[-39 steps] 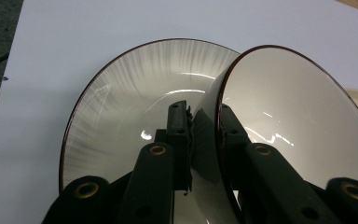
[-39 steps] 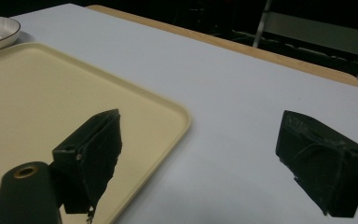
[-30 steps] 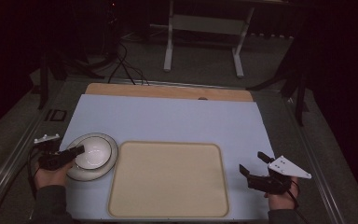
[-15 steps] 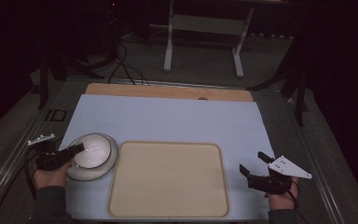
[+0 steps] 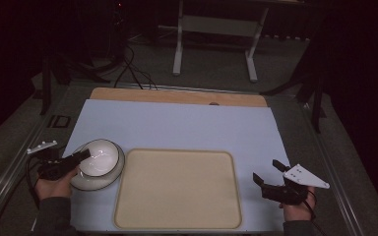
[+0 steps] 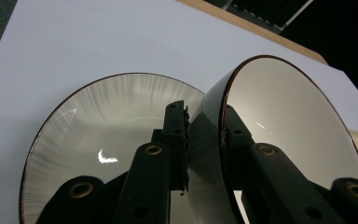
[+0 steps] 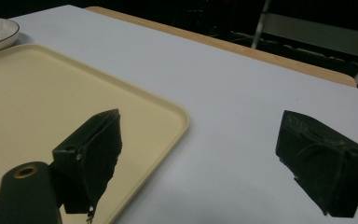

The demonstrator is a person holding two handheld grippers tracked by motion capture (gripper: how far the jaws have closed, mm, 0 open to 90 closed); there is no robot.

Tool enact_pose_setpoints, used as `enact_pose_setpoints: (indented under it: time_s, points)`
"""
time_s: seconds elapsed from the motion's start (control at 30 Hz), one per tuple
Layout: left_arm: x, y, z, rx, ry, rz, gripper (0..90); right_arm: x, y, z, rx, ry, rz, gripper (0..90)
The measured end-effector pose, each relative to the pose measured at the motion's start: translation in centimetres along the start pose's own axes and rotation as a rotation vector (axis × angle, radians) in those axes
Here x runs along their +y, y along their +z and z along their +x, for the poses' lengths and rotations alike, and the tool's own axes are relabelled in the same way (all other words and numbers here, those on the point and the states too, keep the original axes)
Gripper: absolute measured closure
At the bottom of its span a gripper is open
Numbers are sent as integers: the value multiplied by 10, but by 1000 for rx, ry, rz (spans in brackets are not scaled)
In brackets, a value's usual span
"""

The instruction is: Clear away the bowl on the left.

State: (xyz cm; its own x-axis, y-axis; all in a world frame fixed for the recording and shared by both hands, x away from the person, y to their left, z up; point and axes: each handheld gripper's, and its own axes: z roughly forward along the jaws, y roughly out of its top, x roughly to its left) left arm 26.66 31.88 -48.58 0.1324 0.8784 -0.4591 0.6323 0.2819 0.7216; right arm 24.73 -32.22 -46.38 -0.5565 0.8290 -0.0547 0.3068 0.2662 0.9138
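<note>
Item 1: my left claw (image 6: 204, 135), jaws closed on the near rim of a bowl (image 6: 284, 135), 1 jaw inside and 1 outside, the bowl tipped above a plate (image 6: 98, 126). In the high view I logged the bowl (image 5: 98, 157) and plate (image 5: 109, 178) at the tabletop's (image 5: 187, 128) left edge, just beside a cream tray (image 5: 177, 189). Item 2: my right claw (image 5: 271, 173), jaws wide apart and holding nothing, above the bare tabletop right of the tray.
</note>
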Motion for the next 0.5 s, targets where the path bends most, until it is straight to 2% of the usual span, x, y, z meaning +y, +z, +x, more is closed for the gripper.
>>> enact_pose_setpoints:
  time_s: [0.5]
  points:
    - [1, -2, -15, -38, 16, -25, 776, 0, 0, 0, 0, 0, 0, 140]
